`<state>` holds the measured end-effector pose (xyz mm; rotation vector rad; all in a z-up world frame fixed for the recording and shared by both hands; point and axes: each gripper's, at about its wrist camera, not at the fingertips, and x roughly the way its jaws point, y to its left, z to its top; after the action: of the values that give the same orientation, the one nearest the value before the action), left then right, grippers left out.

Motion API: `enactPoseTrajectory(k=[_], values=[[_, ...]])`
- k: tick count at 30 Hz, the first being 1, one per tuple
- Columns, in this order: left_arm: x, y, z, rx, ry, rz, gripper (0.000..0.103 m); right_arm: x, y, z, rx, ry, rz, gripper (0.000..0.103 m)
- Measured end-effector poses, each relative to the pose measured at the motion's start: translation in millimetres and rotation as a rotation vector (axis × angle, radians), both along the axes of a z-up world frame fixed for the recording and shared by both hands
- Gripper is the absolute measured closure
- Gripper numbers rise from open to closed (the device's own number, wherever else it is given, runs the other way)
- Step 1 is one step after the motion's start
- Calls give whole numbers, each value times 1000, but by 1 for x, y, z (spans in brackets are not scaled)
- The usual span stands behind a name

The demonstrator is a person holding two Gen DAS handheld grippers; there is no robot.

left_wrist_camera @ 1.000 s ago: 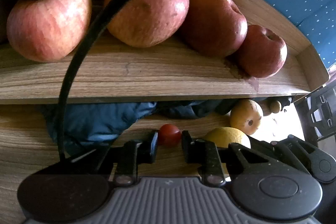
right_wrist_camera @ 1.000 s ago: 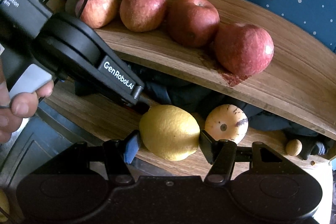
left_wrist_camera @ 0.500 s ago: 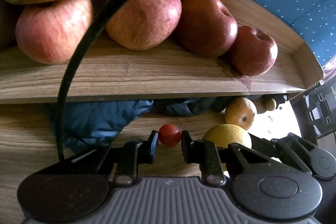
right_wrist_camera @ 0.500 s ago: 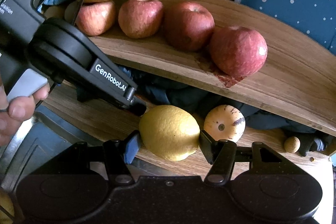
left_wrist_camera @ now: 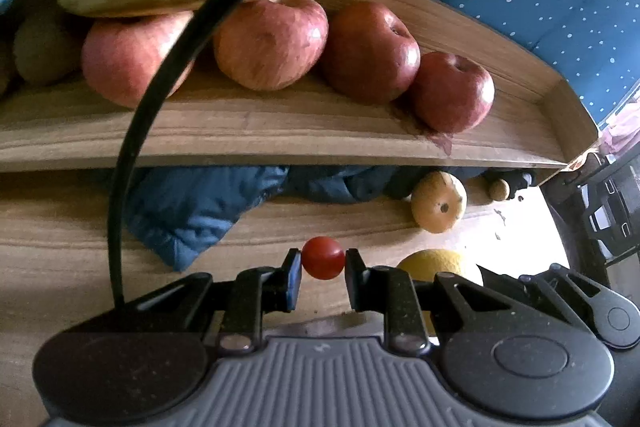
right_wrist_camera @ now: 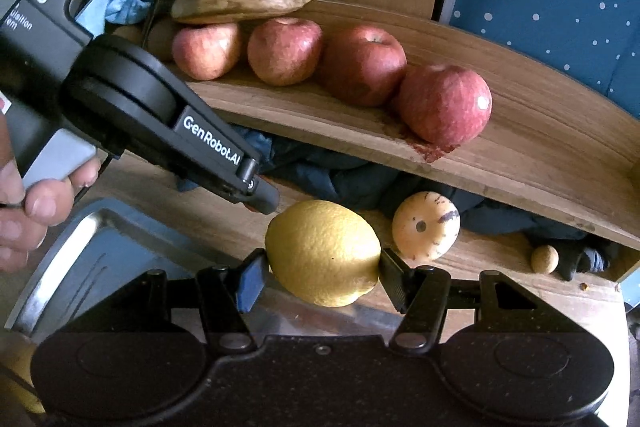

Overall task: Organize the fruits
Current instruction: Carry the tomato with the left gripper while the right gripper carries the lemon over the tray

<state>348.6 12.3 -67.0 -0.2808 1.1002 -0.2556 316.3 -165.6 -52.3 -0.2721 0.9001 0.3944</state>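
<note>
Under shelf (right_wrist_camera: 520,115) of apples (right_wrist_camera: 444,103), blue cloth (left_wrist_camera: 192,211), speckled gourd (right_wrist_camera: 426,225)

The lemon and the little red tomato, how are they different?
The lemon is yellow with a bumpy skin; the tomato is red, smooth and shiny. The lemon is far bigger and oval, the tomato small and round. The right gripper holds the lemon with its jaws spread wide, while the left gripper pinches the tomato with its jaws close together. Both are clamped between two pads, in front of the wooden shelf.
</note>
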Motion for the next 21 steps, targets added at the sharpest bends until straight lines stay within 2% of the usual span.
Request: enactPoseTrajectory(k=[21], values=[[-71, 34, 7, 31, 23, 108, 77, -59, 29, 5, 47, 43, 155, 41]])
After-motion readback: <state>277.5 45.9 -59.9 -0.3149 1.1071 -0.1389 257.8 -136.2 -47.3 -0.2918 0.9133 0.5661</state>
